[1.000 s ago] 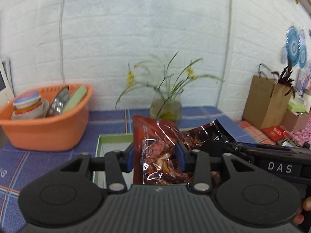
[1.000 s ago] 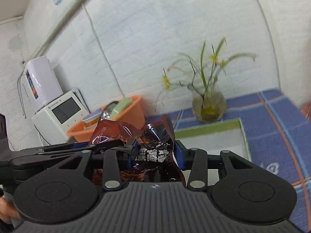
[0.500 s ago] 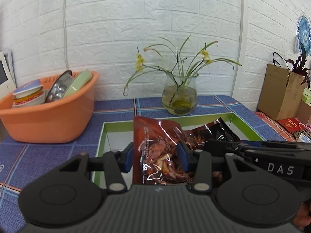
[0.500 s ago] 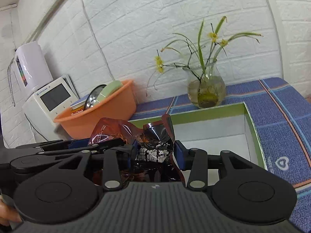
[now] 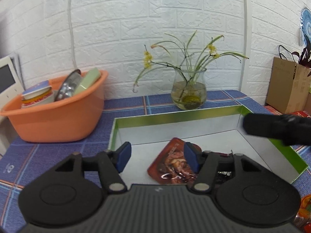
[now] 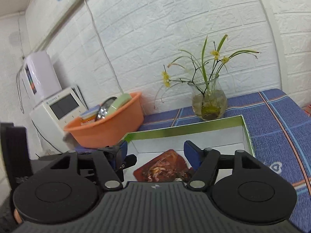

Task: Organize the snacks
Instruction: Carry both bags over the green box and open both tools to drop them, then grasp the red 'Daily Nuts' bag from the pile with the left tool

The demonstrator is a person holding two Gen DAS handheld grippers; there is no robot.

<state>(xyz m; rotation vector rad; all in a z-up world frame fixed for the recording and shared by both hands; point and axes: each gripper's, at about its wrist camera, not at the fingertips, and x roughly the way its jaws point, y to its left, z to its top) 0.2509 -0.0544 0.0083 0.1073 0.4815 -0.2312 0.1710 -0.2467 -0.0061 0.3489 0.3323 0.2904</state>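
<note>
The left gripper [image 5: 157, 160] is held with its blue-padded fingers [image 5: 122, 156] spread wide apart, nothing clamped between them. The right gripper [image 6: 155, 156] is likewise spread apart and holds nothing. Below both, a red snack packet [image 5: 171, 165] is seen lying flat on the white floor of the green-rimmed box [image 5: 175, 114], toward the box's near side; in the left wrist view its right part is hidden behind the right-hand finger. A dark, blurred part of the right gripper is seen over the box's right rim in that view. The box rests on the blue plaid surface [image 5: 58, 149]. Behind the box's far rim a glass vase of yellow flowers [image 5: 188, 93] stands upright. Left of the box an orange basin [image 5: 58, 116] holding dishes is placed, and left of the box, beyond the basin, a white appliance [image 6: 56, 112] is visible.
</note>
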